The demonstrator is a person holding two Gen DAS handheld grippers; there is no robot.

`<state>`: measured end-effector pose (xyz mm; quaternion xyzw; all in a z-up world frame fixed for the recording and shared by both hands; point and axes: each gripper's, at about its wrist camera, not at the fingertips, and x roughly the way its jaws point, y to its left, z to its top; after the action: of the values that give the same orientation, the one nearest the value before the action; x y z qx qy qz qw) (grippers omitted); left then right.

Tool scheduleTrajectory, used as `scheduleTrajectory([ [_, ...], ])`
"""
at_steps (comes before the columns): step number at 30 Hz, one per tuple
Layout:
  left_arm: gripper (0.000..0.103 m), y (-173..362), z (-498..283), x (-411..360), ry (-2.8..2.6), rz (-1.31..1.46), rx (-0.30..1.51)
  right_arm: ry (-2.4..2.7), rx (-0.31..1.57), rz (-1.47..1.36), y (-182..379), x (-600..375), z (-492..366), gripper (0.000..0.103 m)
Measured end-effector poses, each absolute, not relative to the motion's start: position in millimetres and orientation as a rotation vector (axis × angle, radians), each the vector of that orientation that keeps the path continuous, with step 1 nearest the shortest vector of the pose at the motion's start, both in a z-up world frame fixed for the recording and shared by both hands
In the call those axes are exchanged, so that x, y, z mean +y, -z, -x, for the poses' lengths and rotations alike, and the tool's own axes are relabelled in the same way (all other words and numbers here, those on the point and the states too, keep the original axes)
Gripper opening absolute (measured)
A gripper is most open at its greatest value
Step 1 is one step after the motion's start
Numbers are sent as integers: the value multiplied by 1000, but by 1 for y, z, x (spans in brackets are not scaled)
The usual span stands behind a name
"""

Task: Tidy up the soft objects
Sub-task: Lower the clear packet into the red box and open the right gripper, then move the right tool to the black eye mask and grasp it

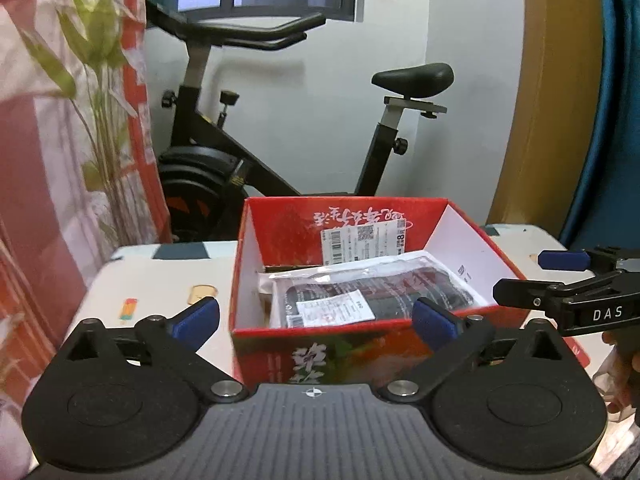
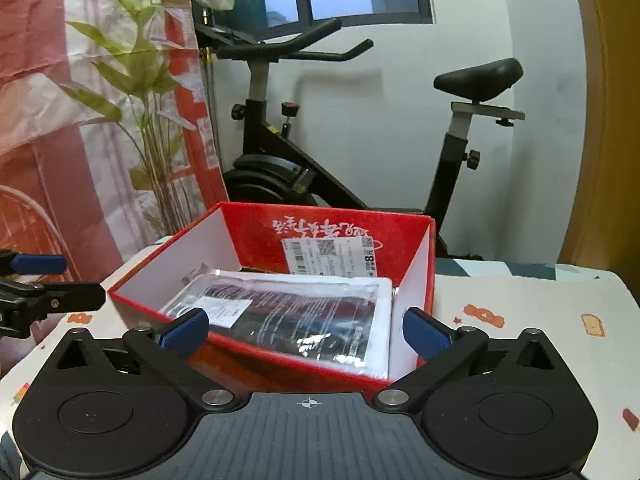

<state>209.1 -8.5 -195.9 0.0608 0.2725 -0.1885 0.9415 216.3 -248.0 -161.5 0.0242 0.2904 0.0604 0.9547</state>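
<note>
Left wrist view shows the white patterned tablecloth-covered table [image 1: 152, 280] bearing an open red cardboard box [image 1: 460, 232]. Inside lies a dark folded soft item sealed in a clear plastic bag [image 1: 376, 292]. The left gripper [image 1: 316, 316] and right gripper [image 2: 306, 332] are both spread, holding nothing. The placing step appears complete; next, locate another soft item, none visible.

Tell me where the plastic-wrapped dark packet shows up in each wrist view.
Left wrist: packet lies in the red box, centre frame, just beyond the open left gripper.
Right wrist: packet lies in the same box, centre, beyond the open right gripper.
Shared landmark: the exercise bike behind the box in both.
</note>
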Motion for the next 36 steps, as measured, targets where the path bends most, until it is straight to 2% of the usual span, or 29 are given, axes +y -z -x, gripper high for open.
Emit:
scheduleTrajectory([
  [8,103,215,-174,3,346,-101,589,-139,589,-43,181,-235,-175,103],
  [16,103,251,-154,27,340,-3,731,-207,586,23,213,-211,-145,101],
  [24,102,296,-153,51,290,221,895,-299,602,61,232,-194,-150,92],
  [31,101,304,-152,52,289,238,920,-347,621,82,241,-182,-168,91],
  [33,94,307,-150,48,313,233,933,-361,628,98,244,-178,-173,91],
  [36,94,310,-148,41,343,206,952,-368,636,121,248,-175,-182,92],
])
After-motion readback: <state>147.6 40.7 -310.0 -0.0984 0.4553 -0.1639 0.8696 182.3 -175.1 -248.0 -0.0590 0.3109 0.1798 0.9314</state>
